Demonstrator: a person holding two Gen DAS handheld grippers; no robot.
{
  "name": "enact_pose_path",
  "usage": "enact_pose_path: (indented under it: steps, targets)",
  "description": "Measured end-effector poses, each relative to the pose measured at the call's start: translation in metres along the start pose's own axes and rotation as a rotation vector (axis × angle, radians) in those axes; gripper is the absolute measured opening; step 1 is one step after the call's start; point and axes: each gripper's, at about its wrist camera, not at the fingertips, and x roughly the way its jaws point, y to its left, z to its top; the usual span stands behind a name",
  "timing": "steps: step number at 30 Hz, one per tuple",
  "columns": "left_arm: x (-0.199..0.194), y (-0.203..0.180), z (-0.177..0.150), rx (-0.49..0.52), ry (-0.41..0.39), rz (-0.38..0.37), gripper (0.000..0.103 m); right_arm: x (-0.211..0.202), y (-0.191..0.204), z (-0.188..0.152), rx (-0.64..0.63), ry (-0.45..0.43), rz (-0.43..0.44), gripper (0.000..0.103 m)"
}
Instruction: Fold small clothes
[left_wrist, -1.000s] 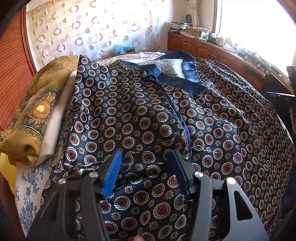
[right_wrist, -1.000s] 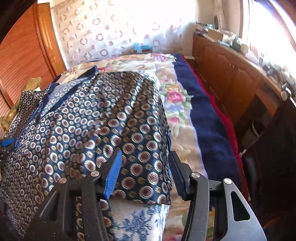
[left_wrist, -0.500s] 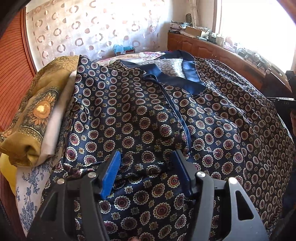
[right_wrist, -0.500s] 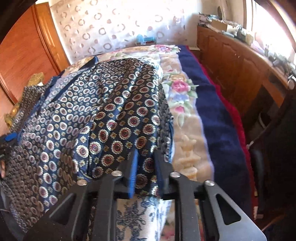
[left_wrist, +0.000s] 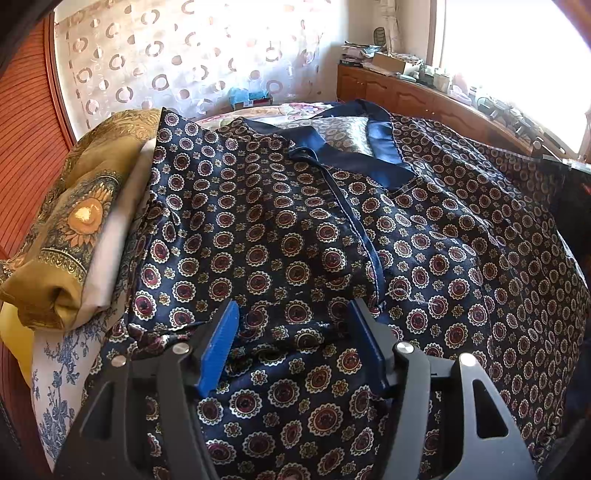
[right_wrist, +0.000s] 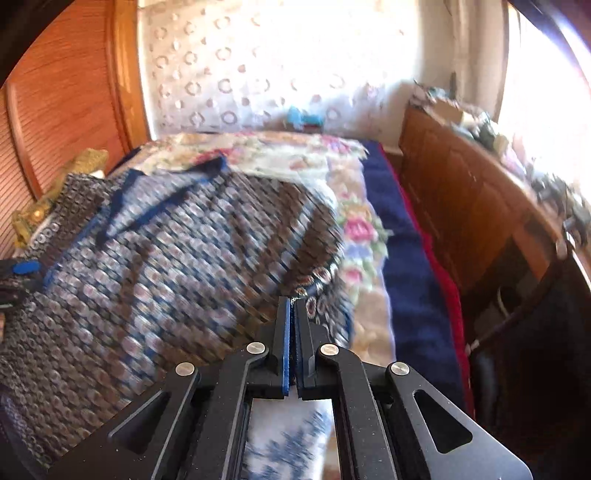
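A navy patterned shirt with round medallions and a plain blue collar lies spread on the bed. My left gripper is open, its blue pads low over a fold at the shirt's near hem. In the right wrist view the shirt is blurred by motion. My right gripper is shut on the shirt's right edge, which is lifted off the bed. The left gripper's blue pad shows at the far left in the right wrist view.
A folded mustard cloth lies on a white cloth at the shirt's left. A floral bedspread with a navy and red border covers the bed. A wooden cabinet runs along the right. A wooden wardrobe stands left.
My right gripper has closed on the shirt's right edge and lifted it, moving fast. My left gripper has stayed open over the hem, nearly still.
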Motion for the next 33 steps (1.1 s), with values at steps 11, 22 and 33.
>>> enact_pose_path:
  steps: [11,22,33]
  targets:
    - [0.0,0.001,0.0,0.0,0.0,-0.001,0.062,0.025,0.1,0.018,-0.145,-0.003,0.153,0.0]
    - [-0.018,0.003,-0.001,-0.012,-0.081,-0.006,0.062,0.017,0.061,-0.003,-0.001,-0.041,0.125,0.032]
    - [-0.076,-0.029,0.003,0.019,-0.207,-0.08,0.062,0.048,0.002,-0.018,0.176,0.037,0.041,0.052]
